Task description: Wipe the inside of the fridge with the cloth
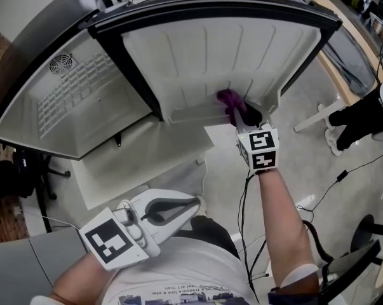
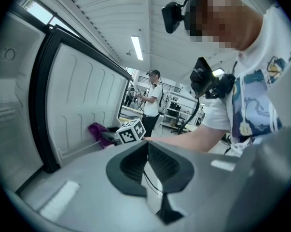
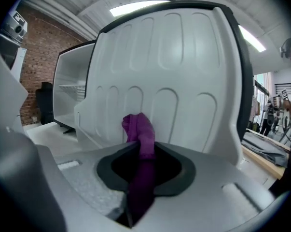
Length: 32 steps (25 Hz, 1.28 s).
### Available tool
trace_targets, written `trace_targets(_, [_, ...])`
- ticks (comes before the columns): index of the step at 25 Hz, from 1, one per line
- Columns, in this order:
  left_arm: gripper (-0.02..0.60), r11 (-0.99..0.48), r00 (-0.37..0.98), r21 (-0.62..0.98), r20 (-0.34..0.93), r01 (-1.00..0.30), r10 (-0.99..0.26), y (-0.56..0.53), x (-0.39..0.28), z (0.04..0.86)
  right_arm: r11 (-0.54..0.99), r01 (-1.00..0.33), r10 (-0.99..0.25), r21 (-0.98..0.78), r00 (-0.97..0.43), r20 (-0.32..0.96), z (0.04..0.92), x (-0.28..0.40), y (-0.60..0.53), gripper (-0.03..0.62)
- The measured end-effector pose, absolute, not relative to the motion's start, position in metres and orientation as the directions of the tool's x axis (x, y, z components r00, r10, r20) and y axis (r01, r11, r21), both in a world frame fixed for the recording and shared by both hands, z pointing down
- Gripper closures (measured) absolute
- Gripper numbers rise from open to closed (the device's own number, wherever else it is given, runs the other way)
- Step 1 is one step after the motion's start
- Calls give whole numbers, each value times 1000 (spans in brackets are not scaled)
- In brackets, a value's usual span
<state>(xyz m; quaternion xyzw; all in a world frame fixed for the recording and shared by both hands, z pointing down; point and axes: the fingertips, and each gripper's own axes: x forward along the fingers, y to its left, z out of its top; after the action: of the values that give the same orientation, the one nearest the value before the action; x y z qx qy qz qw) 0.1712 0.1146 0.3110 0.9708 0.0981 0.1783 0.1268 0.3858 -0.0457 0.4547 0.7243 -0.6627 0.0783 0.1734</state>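
Our right gripper (image 1: 244, 114) has its jaws clamped tight on a purple cloth (image 1: 228, 98). The bunched end of the cloth sits at the lower edge of the open white fridge door's (image 1: 242, 43) ribbed inner face. Our left gripper (image 1: 196, 203) hangs below the door, well apart from it, its jaws closed tip to tip on nothing. The fridge compartment (image 1: 83, 100) lies left of the door.

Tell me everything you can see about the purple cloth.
The cloth is purple, soft and crumpled, bunched into a narrow strip. The right gripper is shut on it, a rounded wad sticking out past the jaws. That wad is held low at the white ribbed inner lining of the open fridge door; whether it presses on the plastic isn't clear.
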Motion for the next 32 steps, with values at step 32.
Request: trace_targets(32, [577, -946, 920, 287, 310, 149, 239, 120, 174, 313, 228, -944, -960, 239, -176, 220, 414, 274, -12, 520])
